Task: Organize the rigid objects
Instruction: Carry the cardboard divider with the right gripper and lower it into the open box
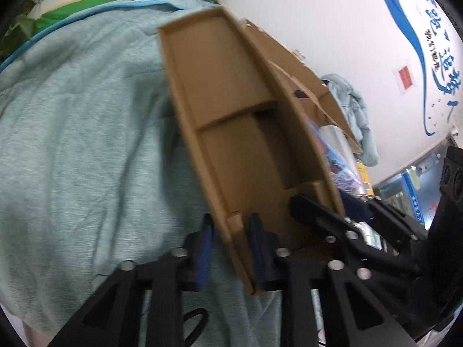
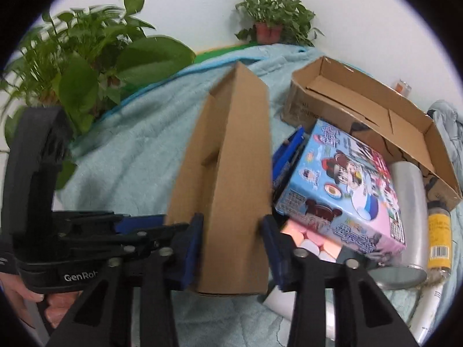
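1. My left gripper (image 1: pixel 231 245) is clamped on one side wall of the brown cardboard tray (image 1: pixel 231 121): one blue pad sits outside the wall, the other inside. I pinch the thin wall because the tray is too wide to span.

2. My right gripper (image 2: pixel 231 248) grips the same cardboard tray (image 2: pixel 231 156) across its narrow near end, a blue pad pressed flat on each face. Holding with both hands keeps the long, light tray from twisting, I judge.

3. From the left wrist view the tray runs straight away from my fingers, open side showing, with an inner divider partway along. It looks lifted and tilted over the teal blanket (image 1: pixel 81 133), though blur hides whether its far end touches anything.

4. Just right of the tray lies the clutter to sort: a cartoon-printed box (image 2: pixel 344 190), a silver can (image 2: pixel 408 202) and a yellow-labelled bottle (image 2: pixel 439 237).

5. Beyond them sits a larger open carton (image 2: pixel 361 107); potted plants (image 2: pixel 272 14) stand at the wall.
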Motion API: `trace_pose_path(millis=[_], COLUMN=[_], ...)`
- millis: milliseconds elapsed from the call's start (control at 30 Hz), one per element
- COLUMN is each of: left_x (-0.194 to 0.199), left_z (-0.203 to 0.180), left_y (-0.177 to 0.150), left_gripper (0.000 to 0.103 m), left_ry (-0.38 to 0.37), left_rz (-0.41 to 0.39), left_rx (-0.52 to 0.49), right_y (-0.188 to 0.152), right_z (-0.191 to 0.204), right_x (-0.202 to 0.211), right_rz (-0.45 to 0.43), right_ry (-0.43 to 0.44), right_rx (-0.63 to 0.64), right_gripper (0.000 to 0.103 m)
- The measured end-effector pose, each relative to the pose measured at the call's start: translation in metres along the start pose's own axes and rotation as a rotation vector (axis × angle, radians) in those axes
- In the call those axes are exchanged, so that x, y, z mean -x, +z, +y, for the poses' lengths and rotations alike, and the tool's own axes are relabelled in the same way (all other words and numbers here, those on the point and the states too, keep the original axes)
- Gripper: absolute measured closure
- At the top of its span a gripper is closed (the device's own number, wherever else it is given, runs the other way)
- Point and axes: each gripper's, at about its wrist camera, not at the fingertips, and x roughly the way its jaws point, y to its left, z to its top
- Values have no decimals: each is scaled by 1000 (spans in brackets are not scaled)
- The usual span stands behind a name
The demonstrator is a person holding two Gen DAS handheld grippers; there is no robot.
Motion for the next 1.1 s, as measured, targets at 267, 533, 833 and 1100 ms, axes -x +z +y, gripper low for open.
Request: trace_pose_path(millis=[267,533,833,1100], left_x=[24,95,121,107], left_z=[-21,-104,-222,-285], left_y=[4,34,146,267], left_gripper=[86,86,86,86], left_ry=[66,166,113,82], left_rz=[-96,-292,-392,-396], left_rx=[-34,-211,-394,-486], right_y=[-3,12,82,150], right_z=[1,-13,-72,-137], right_x=[6,45,93,97], right_rz=[-35,-206,-406,-445], right_ry=[10,78,-3,-35], right_rx=[-48,-149,-205,-272], right_gripper=[75,79,79,79])
